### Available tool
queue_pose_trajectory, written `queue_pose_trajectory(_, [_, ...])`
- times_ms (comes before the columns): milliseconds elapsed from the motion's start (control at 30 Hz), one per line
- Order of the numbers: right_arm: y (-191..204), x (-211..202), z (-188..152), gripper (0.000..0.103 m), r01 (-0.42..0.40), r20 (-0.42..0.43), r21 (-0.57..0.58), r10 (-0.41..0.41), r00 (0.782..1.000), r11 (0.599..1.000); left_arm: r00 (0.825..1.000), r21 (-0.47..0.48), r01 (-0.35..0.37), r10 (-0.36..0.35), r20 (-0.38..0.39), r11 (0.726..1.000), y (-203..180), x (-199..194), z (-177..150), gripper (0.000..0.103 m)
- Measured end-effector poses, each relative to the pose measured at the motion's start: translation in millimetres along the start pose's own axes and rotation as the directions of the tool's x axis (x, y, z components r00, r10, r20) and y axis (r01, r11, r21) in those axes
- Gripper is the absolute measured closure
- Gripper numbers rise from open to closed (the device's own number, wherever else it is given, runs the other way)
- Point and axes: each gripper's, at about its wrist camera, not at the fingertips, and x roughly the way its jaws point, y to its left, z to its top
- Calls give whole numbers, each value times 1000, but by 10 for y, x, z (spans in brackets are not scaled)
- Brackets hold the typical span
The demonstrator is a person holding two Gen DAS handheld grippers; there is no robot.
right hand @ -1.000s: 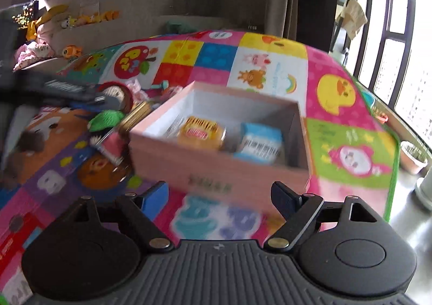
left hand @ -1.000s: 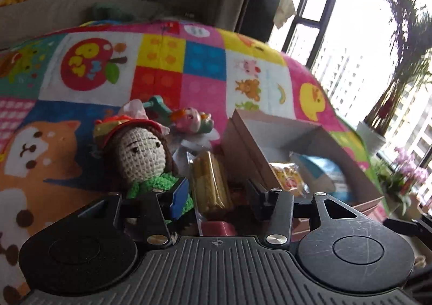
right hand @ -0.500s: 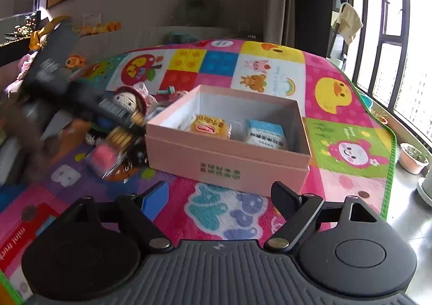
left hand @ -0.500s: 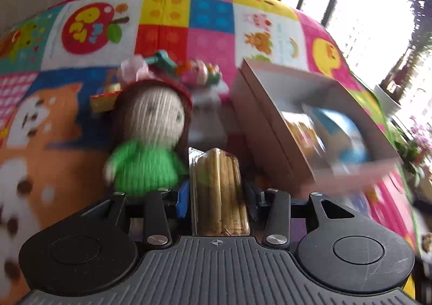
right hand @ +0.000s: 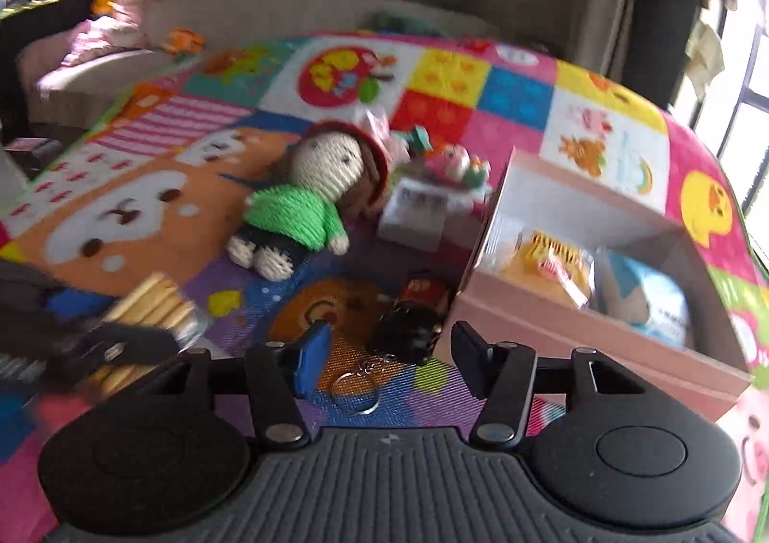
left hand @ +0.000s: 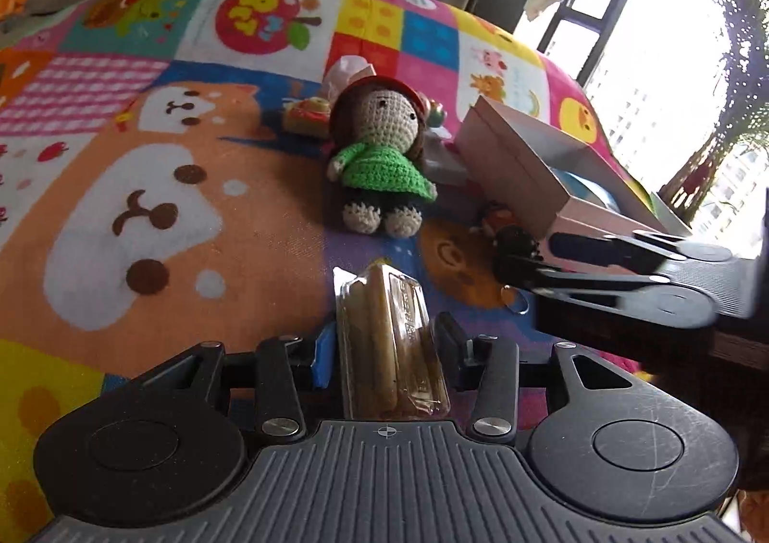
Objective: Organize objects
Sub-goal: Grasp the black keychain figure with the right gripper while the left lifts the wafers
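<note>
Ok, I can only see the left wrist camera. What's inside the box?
Observer: A yellow snack pack lies in the box, next to a blue pack.
Operator: Is the other gripper grabbing something?
Observer: The right gripper is closing around a black keychain. Its pads don't seem to press on it yet.
Operator: Where's the keychain's ring?
Observer: The ring lies on the mat between the right gripper's fingers.
</note>
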Motion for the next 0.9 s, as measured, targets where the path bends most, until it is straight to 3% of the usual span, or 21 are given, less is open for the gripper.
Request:
queue_pose_trajectory(133, [121, 217, 6, 50, 61, -21, 15, -60, 998, 998, 1000, -13, 6, -6, 10, 1000, 10, -29, -28, 55])
queue_pose_trajectory(233, [150, 276, 30, 67, 81, -21, 16, -81, 996, 997, 1000, -13, 1, -1, 11, 1000, -2, -50, -54, 55])
queue_pose_trajectory(367, [90, 183, 28, 68, 46, -43, 25, -45, 998, 999, 1000, -16, -5, 6, 14, 1000, -14, -71, -79, 55])
queue_pose_trajectory(533, [-2, -204, -228, 68, -28, -80, -10, 28, 996, 1000, 999, -26, -27, 27, 23, 999, -61, -55, -85, 56])
queue_pose_trajectory(667, [-166, -520, -518, 68, 5, -91, -29, -8, 996, 1000, 1000, 9, -20, 20, 19, 1000, -195, 53, -53, 57])
queue_pose_trajectory(800, [-432, -686, -716, 67, 82, -93, 36, -79, 993, 996, 999, 37, 53, -53, -6, 998, -352, 226, 12, 57])
queue_pose_trajectory(833, [-497, -722, -769, 60, 91, -87, 58, -86, 993, 994, 997, 42, 71, -71, -16, 997, -383, 260, 20, 57])
queue_pose_trajectory(900, [-573, -762, -840, 37, 115, -74, 82, -109, 991, 990, 996, 58, 92, -90, -28, 994, -443, 275, 15, 57])
